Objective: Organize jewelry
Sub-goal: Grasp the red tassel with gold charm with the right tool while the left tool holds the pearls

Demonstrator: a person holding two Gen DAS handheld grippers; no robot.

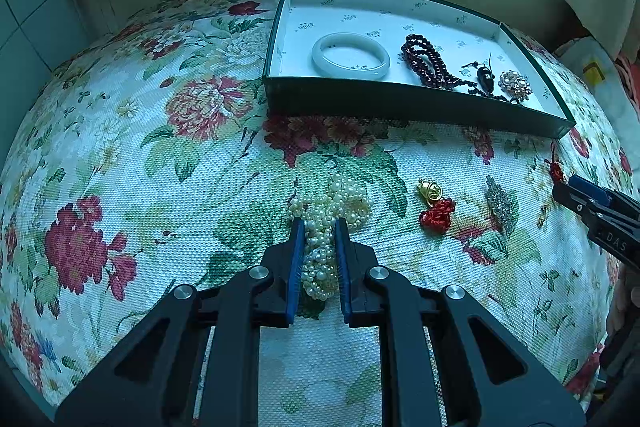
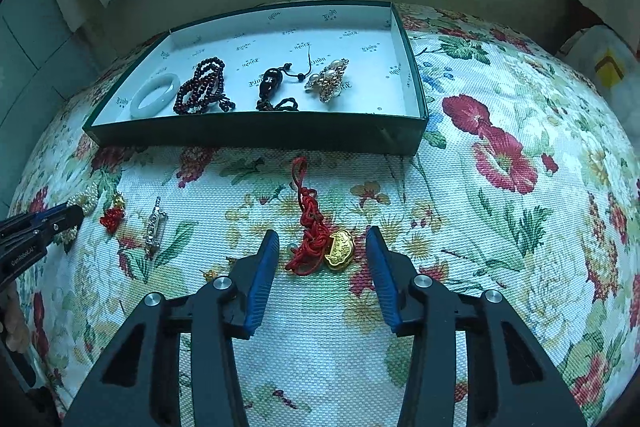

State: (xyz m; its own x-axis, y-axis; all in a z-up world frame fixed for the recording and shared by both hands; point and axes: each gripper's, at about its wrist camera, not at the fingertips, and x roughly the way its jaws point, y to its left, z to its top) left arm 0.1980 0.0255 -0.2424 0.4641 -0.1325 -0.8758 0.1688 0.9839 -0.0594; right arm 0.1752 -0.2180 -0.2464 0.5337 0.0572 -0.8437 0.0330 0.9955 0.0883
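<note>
Four pieces already lie in the dark green box [image 2: 256, 137]: a pale jade bangle [image 2: 154, 95] at its nine o'clock end, then a dark red bead string [image 2: 202, 87], a black pendant on a cord [image 2: 270, 81] and a gold-and-pearl brooch [image 2: 328, 79] toward three o'clock. The box sits at the twelve o'clock side of the floral tablecloth [image 2: 500, 227]. The left gripper [image 1: 320, 227] is clamped on a bundle of pearl strands [image 1: 332, 203], blue pads pressing both sides. At three o'clock from the pearls lie a small gold charm with a red knot [image 1: 434, 205] and a rhinestone bar pin [image 1: 498, 203]. The right gripper [image 2: 322, 241] has its fingers spread apart, touching nothing; between them lies a gold lock charm on a red knotted cord [image 2: 340, 251].
</note>
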